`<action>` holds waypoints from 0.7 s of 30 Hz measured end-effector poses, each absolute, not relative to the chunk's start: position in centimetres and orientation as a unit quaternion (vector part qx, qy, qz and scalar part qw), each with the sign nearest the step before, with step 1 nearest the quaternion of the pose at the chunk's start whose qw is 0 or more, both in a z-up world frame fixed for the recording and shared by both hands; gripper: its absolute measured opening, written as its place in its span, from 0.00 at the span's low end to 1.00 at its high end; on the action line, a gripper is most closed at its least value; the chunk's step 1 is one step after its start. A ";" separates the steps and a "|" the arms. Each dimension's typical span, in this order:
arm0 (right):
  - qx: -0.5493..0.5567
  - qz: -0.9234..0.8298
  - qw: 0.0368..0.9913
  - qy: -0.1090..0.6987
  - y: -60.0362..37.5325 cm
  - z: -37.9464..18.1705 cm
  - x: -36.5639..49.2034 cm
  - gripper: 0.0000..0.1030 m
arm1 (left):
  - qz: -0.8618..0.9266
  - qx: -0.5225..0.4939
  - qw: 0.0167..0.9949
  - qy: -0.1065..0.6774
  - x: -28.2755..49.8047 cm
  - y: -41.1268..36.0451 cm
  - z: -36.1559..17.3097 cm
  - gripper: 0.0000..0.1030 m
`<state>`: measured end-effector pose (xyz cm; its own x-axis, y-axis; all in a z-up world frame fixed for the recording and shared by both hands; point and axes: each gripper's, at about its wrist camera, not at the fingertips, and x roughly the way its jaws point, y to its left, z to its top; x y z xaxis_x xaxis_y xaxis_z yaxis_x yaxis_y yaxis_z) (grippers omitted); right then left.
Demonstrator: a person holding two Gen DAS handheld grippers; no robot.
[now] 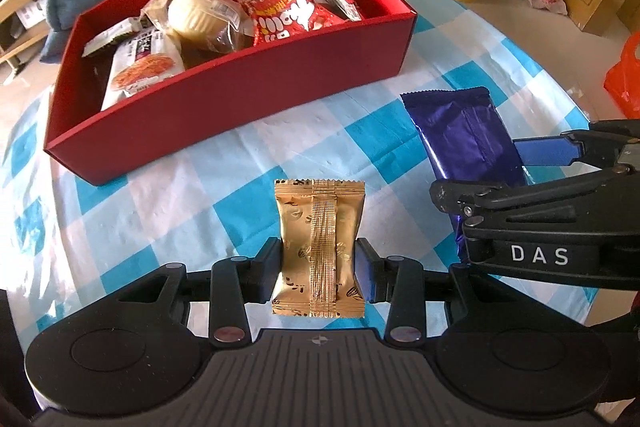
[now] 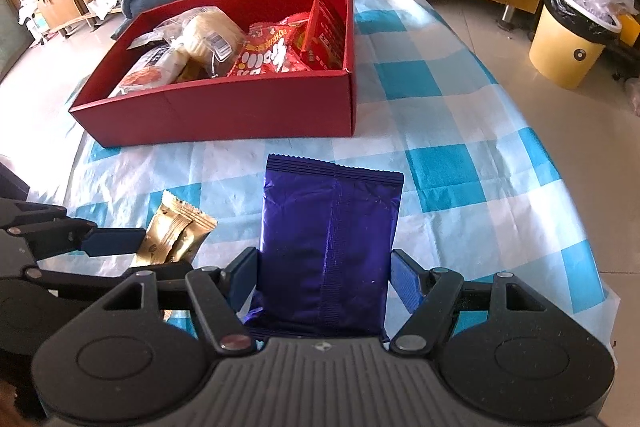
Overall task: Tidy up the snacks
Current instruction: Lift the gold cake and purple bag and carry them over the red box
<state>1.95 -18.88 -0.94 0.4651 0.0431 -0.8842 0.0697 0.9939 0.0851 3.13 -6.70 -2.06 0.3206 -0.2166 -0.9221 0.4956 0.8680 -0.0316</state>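
Pinching a small gold foil snack packet by its two long edges, left gripper clenched on it, seam side up, lower half between the pads, upper half jutting toward twelve o'clock. Straddling a larger glossy purple foil snack bag, right gripper closed across the bag's width, the left pad pressed against its edge and the right pad at or barely off the other edge, so probably gripping, though not certain. Both packets low over or resting on the blue-and-white checked plastic tablecloth; impossible to tell which. Waiting at eleven to twelve o'clock in both wrist views, an open red rectangular cardboard box, already holding a red printed snack pouch, a clear-wrapped pale round bun and a white noodle-print packet. Gripped edge-on, likely so each packet carries flat and drops cleanly over the box's near wall. Room left in the box mainly at its right end.
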 end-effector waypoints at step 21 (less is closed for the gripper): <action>0.055 0.001 0.866 0.496 -18.5 0.2 1.8 0.63 | -0.215 0.118 0.818 0.521 2.8 -5.7 -0.6 0.46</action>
